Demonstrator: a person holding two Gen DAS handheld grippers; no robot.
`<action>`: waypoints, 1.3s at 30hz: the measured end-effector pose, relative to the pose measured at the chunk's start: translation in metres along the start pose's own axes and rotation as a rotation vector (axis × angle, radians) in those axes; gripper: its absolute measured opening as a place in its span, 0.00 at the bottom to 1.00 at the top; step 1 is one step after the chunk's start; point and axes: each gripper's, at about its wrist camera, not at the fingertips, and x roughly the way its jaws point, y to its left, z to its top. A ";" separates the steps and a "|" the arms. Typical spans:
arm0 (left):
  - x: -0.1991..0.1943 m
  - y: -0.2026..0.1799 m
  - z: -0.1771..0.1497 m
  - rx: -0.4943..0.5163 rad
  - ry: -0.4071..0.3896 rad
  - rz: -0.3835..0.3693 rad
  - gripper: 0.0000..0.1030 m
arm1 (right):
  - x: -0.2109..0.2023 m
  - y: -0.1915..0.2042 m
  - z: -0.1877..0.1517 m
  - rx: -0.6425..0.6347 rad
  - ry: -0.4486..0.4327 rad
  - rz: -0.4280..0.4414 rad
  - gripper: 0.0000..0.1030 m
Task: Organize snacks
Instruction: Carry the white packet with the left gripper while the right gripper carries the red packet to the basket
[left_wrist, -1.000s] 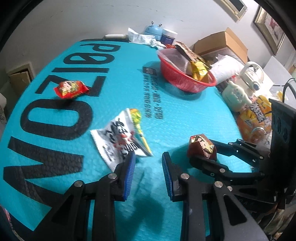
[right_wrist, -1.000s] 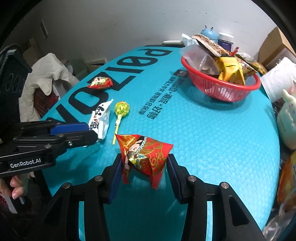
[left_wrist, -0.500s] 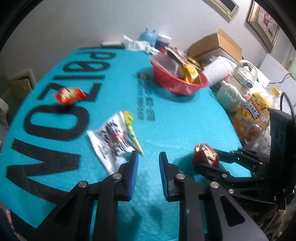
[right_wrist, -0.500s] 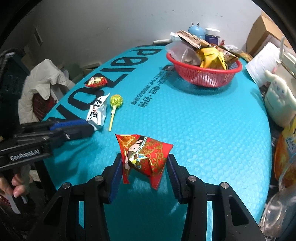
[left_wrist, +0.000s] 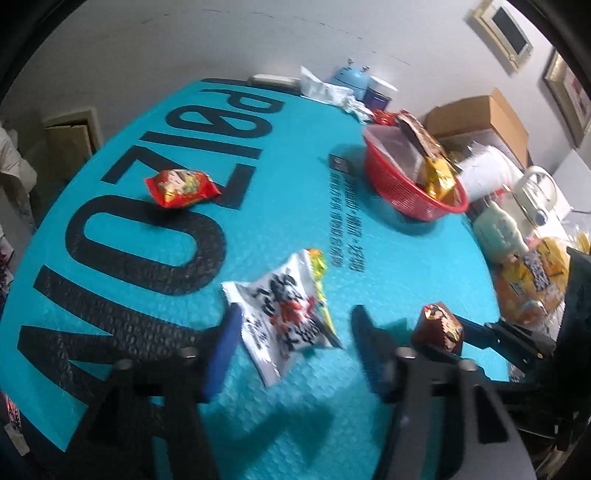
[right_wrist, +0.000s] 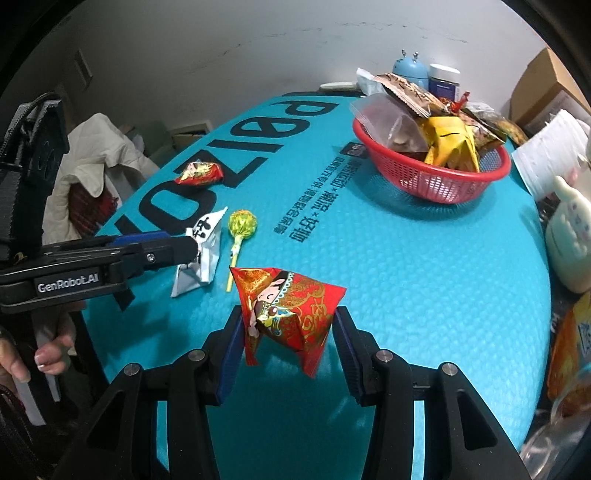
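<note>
Clutter crowds your right side: red basket (right_wrist: 436, 177) heaped w/ snacks at the far end of the teal mat (right_wrist: 406, 277), a cream figurine (right_wrist: 569, 236) at the edge, and a loose red packet (left_wrist: 181, 186) further out on the lettering. Your left gripper (left_wrist: 291, 347) tilts down, jaws just opened wide, straddling the white snack packet (left_wrist: 280, 314) w/o pinching it; green lollipop (right_wrist: 241, 230) lies just beside. Your right gripper (right_wrist: 288, 347) is clamped on the red-gold pouch (right_wrist: 288, 314), lifted clear of the mat.
</note>
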 end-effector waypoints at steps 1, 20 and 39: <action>0.003 0.001 0.001 -0.004 0.006 0.013 0.62 | 0.002 0.000 0.001 0.000 0.004 0.000 0.45; 0.041 -0.004 0.004 0.039 0.074 0.039 0.62 | 0.021 -0.014 0.005 0.026 0.055 -0.007 0.45; 0.019 -0.009 -0.007 0.053 0.036 -0.070 0.37 | 0.012 -0.010 -0.002 0.023 0.025 0.009 0.45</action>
